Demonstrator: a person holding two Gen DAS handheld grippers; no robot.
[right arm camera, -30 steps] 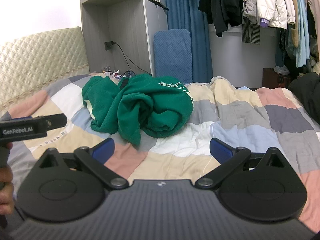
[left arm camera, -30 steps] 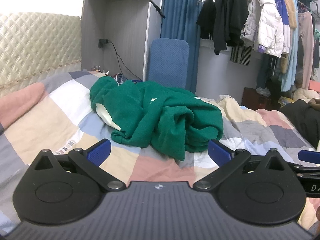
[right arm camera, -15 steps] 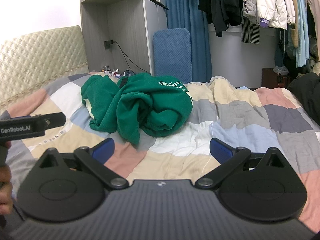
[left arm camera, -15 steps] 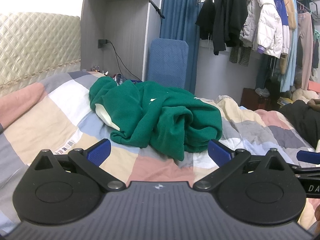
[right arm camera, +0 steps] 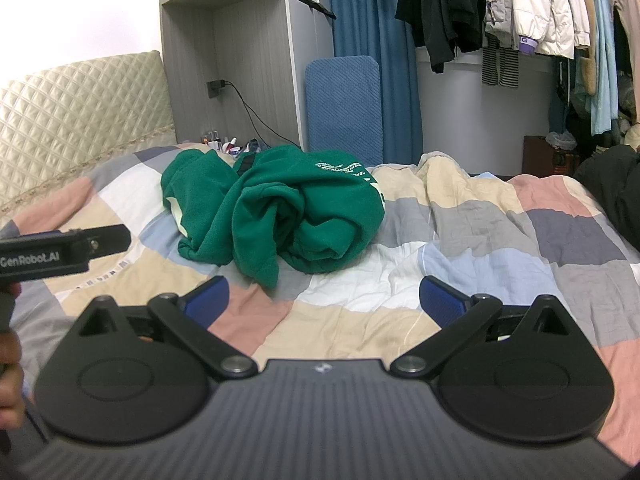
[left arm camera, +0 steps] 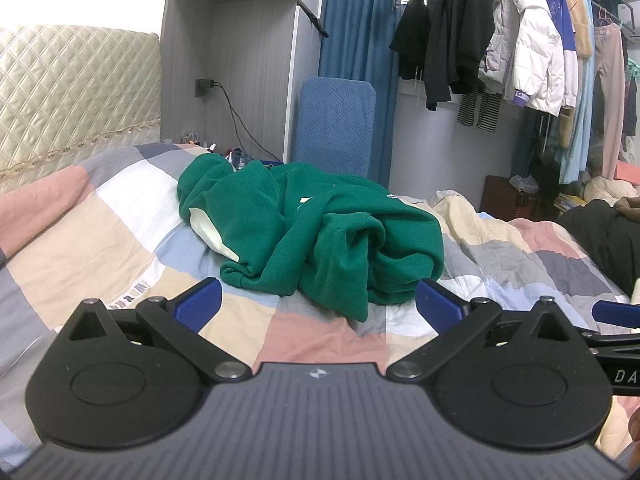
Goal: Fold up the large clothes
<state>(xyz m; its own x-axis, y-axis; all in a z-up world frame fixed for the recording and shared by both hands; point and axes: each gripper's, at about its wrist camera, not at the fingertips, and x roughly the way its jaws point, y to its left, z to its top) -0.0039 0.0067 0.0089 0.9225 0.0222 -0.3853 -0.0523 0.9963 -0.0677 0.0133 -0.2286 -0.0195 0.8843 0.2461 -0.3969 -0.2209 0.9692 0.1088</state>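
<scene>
On the bed (left arm camera: 120, 216), a crumpled green sweatshirt (left arm camera: 320, 236) waits, with both grippers short of it and empty.

The bed's patchwork quilt is rumpled to the right of the sweatshirt, which lies bunched in a heap toward the headboard (left arm camera: 72, 92), a pale lining showing at its left edge and white print on its top in the right wrist view. A loose flap hangs off the heap's near side. The left gripper (left arm camera: 318, 306) and right gripper (right arm camera: 324, 304) hover on the near side of the sweatshirt, jaws spread wide, touching nothing. To do this step well, I judge each gripper should pinch a separate edge, such as hem or shoulder, then lift and spread the sweatshirt flat before any fold.
</scene>
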